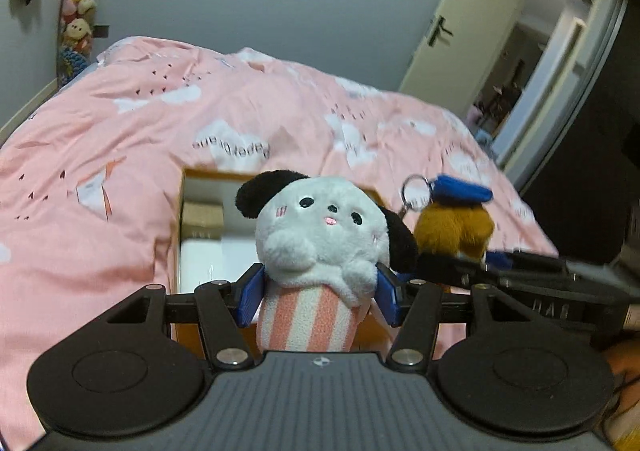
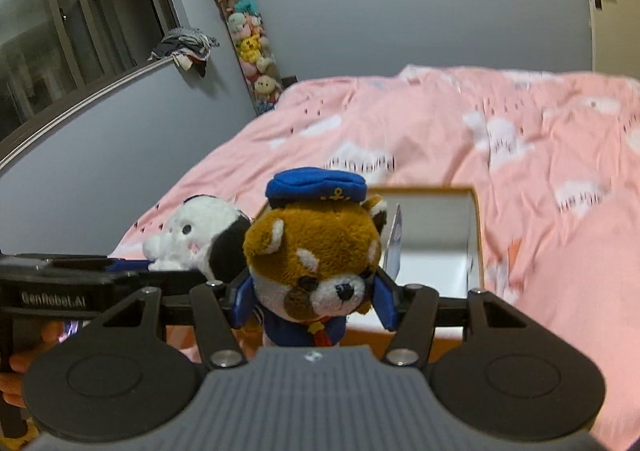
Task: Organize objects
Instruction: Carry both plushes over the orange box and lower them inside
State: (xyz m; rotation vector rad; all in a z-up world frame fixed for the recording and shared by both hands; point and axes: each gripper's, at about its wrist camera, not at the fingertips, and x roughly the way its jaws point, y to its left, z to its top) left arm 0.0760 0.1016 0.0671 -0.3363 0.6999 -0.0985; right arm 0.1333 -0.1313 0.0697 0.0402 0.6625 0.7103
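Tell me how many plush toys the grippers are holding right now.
2. The white puppy plush sits between the left gripper's jaws; the brown sailor bear sits between the right gripper's jaws. More plushies fill the corner tube, some possibly hidden.

Ahead of both hand-held grippers, the open box (image 1: 200,235) is lying on the bed (image 1: 120,139) with its mouth facing up. Its inside is sitting mostly bare, with a small cardboard carton (image 1: 202,216) taking up the far left corner in the left wrist view.

The left hand-held gripper (image 1: 318,293) is filling its own gap with the white puppy plush (image 1: 320,235), and the right hand-held gripper (image 2: 314,301) is doing the same with the brown sailor bear (image 2: 314,247). The two are hanging just beside each other, crowding the near side of the box.

Beyond and to both sides of the box, the pink bedspread is lying flat and unobstructed.
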